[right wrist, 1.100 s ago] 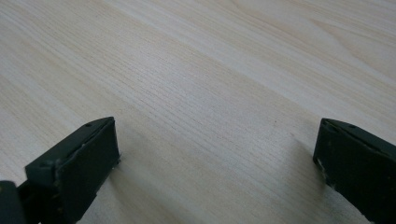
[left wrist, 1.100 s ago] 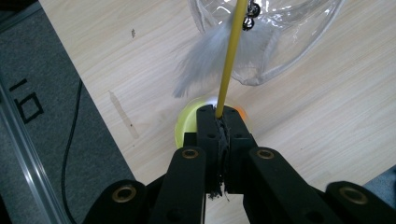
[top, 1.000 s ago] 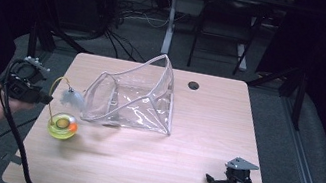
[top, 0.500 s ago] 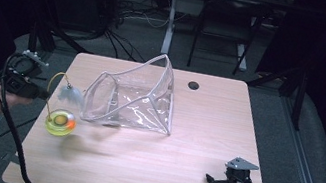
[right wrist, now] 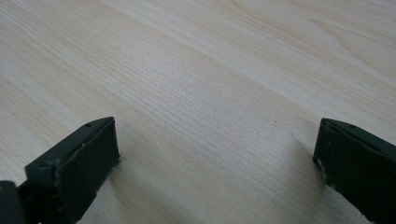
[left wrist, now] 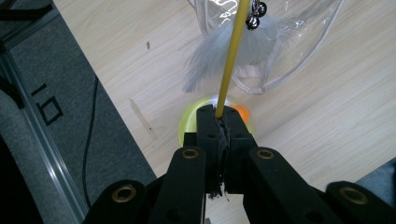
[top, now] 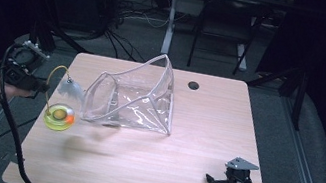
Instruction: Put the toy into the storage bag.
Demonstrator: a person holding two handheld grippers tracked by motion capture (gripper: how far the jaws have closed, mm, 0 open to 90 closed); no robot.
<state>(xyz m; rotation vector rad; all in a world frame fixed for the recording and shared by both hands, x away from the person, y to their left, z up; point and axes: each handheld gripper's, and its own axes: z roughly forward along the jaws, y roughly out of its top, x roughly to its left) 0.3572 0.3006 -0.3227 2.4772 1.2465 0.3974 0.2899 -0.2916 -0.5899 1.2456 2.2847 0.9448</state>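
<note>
My left gripper is shut on the thin yellow wand of a cat toy, at the table's left edge. The wand arcs up to a white feather with small bells. Its other end goes down to a yellow-green round base holding an orange ball. A clear plastic bag stands open just right of the feather. My right gripper rests open near the front right corner, with bare wood between its jaws.
The wooden table has a black cable hole at the back. Its left edge runs close under the toy, over grey floor with cables. Desk legs and chairs stand behind the table.
My left gripper and the toy have drifted slightly left and back, away from the bag. The right gripper has stayed still.
</note>
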